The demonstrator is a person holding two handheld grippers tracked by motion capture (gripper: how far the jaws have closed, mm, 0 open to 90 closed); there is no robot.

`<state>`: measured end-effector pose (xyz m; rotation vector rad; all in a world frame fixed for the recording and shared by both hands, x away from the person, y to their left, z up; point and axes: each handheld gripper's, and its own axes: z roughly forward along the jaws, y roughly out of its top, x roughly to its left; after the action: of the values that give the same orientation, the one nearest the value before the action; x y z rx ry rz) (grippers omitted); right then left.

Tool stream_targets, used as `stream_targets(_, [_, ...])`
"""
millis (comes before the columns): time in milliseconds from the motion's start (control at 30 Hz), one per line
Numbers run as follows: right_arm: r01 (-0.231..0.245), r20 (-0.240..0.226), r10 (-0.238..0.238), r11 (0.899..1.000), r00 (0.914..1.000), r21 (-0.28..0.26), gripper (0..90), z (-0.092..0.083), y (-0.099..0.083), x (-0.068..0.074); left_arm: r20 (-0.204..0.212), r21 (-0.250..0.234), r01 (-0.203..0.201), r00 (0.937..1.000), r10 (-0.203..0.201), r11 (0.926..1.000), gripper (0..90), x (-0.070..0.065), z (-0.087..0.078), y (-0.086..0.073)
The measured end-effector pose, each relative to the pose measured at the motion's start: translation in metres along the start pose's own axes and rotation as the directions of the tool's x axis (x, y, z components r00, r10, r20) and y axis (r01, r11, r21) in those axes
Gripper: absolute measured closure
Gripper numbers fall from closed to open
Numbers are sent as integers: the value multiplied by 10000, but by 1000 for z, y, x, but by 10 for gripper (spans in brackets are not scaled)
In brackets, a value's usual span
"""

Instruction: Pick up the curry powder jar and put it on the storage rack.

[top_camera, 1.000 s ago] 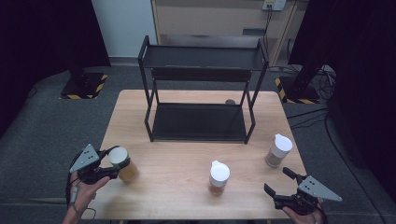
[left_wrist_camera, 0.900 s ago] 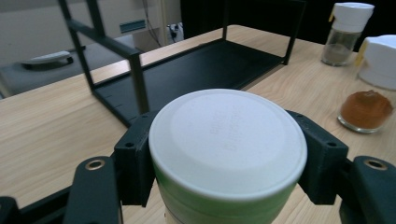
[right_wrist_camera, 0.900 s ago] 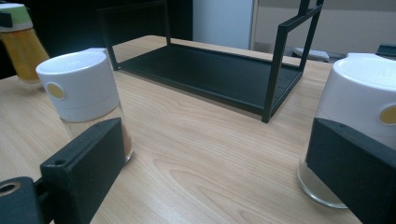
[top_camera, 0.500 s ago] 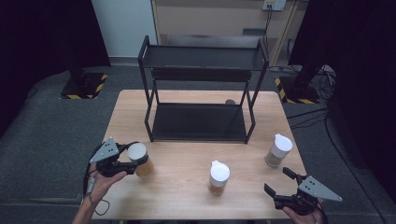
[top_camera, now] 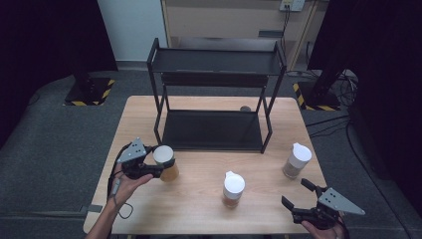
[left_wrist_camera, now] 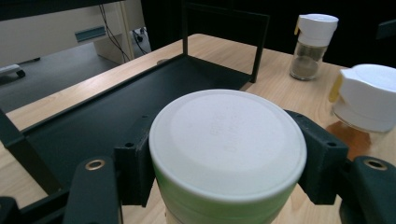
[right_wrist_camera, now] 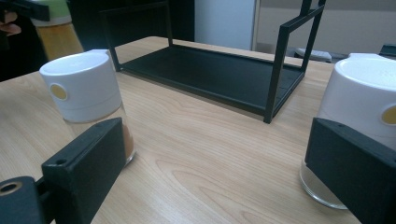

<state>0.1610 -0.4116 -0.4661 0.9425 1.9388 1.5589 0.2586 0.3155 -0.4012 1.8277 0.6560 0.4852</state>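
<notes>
The left claw [top_camera: 158, 168] is clamped around a jar with a flat white lid [top_camera: 163, 155] and an amber body, and from where I stand it hangs near the front left foot of the black two-tier rack [top_camera: 217, 65]. In the left gripper view the jaws press on the jar's sides just under the lid, with the rack's lower shelf [left_wrist_camera: 102, 112] straight ahead, so my guess is that the jar is bound for that shelf. To do it well, I would keep the jar upright and level, carry it in past the front left post [top_camera: 157, 99] and not clip it, and lower it until the base sits flat before letting go. The grip sits high on the jar, so a swing could tip it; slow travel would help. The right claw [top_camera: 300, 193] is spread wide with nothing in it, resting low at the desk's [top_camera: 149, 119] near right edge, between a white-capped spice jar [top_camera: 233, 189] and a second one [top_camera: 297, 160] farther right. It should stay out of the way there.
</notes>
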Motion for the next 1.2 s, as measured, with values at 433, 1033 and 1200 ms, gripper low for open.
stream_targets(433, [-12,-14,12,10000,10000,-37,57,0,-1,-1,-598,-320,333,9976,-352,9989,318,7,22,27])
stream_targets(1033, [-50,-75,50,10000,10000,-66,60,-1,-1,-2,-1870,-395,352,9815,-420,9986,318,15,62,58])
stream_targets(1200, [-57,-82,56,10000,10000,-82,60,-1,-2,-2,-2104,-480,535,9756,-624,9974,317,18,73,57])
